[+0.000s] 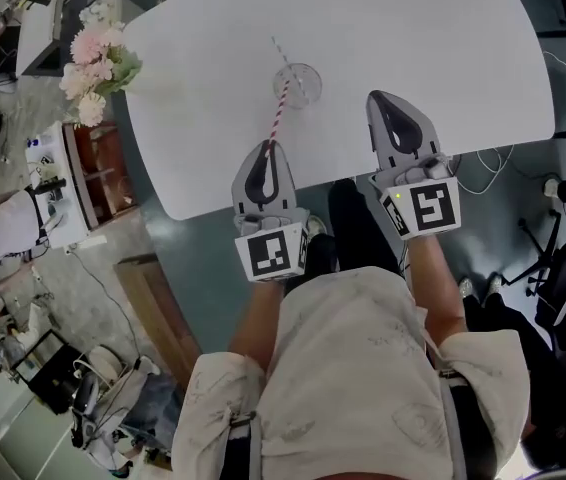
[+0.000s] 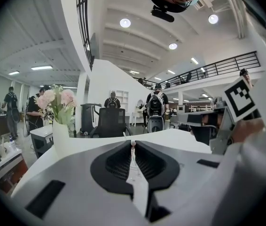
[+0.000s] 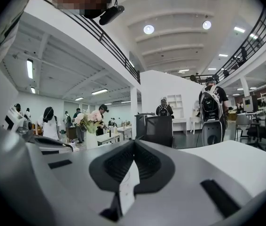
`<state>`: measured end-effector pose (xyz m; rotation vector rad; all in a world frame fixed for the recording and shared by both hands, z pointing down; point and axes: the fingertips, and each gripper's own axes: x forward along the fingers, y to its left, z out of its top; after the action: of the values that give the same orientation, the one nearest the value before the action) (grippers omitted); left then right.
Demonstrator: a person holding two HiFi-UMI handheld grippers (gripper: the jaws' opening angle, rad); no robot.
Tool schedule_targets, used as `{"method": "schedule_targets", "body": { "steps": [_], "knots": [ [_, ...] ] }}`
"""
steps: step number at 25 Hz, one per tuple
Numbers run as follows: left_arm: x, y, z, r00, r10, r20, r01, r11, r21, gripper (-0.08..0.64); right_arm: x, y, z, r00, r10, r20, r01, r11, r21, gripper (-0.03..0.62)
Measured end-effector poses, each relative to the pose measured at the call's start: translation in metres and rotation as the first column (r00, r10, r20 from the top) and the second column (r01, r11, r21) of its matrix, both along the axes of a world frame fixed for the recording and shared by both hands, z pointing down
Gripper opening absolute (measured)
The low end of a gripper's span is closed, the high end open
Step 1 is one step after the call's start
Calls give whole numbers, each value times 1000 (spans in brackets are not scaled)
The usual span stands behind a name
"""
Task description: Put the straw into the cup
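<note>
Fingers (image 2: 114,162) of forward-pointing left gripper (image 1: 268,146) pinch straw (image 1: 279,104).

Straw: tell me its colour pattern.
The straw has red and white stripes, clearest in the head view.

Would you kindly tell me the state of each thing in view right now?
cup: upright on the table.
straw: tilted, near end gripped, far end at the cup's rim.
left gripper: shut on the straw.
right gripper: shut, empty.
</note>
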<state>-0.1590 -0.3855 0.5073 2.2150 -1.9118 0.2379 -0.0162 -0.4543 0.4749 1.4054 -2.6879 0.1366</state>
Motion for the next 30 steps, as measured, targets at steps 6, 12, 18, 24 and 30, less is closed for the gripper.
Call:
{"method": "schedule_targets", "body": {
  "steps": [6, 12, 18, 24, 30],
  "knots": [
    [4, -15, 25, 1000, -21, -15, 20, 998, -60, 23, 1, -16, 22, 1000, -22, 4, 22, 999, -39, 0],
    [7, -27, 49, 999, -40, -30, 36, 993, -112, 23, 6, -33, 37, 999, -29, 12, 30, 998, -61, 0],
    [9, -36, 63, 999, -46, -27, 42, 990, -135, 23, 9, -46, 43, 999, -34, 28, 35, 997, -65, 1],
    [15, -38, 69, 998, -48, -29, 44, 990, -137, 23, 11, -50, 44, 998, -44, 44, 47, 997, -68, 1],
    [20, -32, 73, 999, -39, -22, 36, 990, -137, 25, 14, -47, 46, 998, -46, 49, 49, 996, -68, 0]
  ]
}}
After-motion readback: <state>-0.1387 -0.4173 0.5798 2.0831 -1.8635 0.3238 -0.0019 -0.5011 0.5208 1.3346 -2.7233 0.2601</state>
